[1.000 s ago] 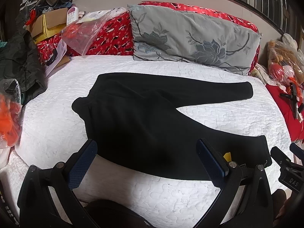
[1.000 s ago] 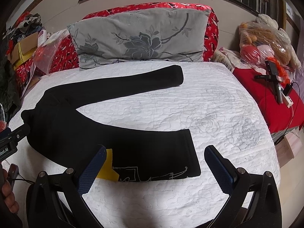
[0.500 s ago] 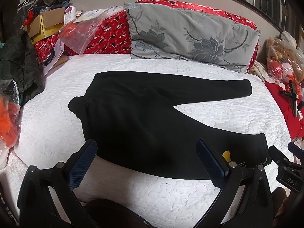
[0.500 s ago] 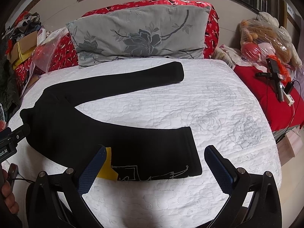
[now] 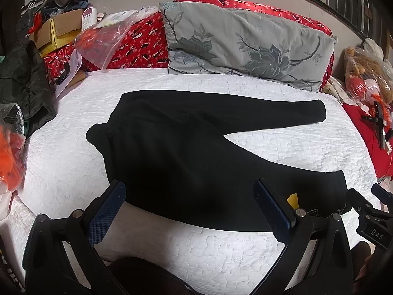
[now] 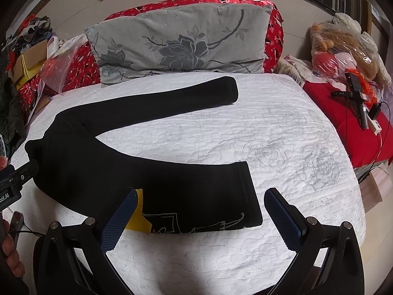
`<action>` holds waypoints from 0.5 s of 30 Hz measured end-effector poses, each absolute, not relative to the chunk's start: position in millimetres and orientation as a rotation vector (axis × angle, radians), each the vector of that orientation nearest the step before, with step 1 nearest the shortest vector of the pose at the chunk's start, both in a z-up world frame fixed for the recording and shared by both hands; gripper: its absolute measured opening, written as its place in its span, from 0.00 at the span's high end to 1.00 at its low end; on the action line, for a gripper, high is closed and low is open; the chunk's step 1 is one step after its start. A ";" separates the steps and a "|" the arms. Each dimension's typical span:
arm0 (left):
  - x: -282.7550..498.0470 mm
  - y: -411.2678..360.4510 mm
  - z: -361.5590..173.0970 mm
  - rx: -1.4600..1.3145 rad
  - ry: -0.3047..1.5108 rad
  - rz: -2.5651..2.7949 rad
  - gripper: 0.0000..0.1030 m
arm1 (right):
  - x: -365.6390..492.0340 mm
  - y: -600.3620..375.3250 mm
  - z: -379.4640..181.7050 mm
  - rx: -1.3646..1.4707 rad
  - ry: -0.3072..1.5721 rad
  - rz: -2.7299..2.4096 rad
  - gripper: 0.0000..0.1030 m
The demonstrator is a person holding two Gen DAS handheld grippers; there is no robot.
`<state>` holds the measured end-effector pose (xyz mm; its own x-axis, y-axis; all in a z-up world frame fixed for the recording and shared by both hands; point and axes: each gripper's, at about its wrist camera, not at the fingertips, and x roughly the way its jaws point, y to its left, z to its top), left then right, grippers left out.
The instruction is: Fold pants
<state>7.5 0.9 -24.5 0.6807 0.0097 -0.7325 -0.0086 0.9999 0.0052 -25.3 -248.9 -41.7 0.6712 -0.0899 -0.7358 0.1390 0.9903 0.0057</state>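
Both gaping grippers hover just short of the pants (image 5: 186, 162), untouched.

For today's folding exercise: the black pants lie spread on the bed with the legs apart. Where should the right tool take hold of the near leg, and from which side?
Grip the near leg's cuff of the pants, probably at its front corner. Come in low from the bed's near edge: the cuff lies flat, its hem facing right, right before the open right tool, so one finger can slide under.

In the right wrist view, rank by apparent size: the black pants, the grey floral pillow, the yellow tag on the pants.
1. Black pants, though they lie nearer the camera, which may inflate them.
2. Grey floral pillow.
3. Yellow tag, smallest by far.
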 end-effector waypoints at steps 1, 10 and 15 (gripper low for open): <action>8.2 0.3 -25.1 0.002 0.824 0.011 0.00 | -25.3 -249.1 -42.0 0.064 0.826 -0.129 0.00; 16.9 -3.1 -31.1 0.009 0.850 0.007 0.00 | -21.0 -251.0 -45.6 0.071 0.841 -0.123 0.00; 37.5 1.9 -28.7 -0.009 0.899 0.002 0.00 | -9.8 -257.6 -42.1 0.095 0.845 -0.099 0.00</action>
<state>37.5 1.9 -28.7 0.6226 -0.0022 -0.7826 -0.0058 1.0000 -0.0074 -9.8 -257.6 -42.1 0.6595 -0.0494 -0.7501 0.1249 0.9912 0.0446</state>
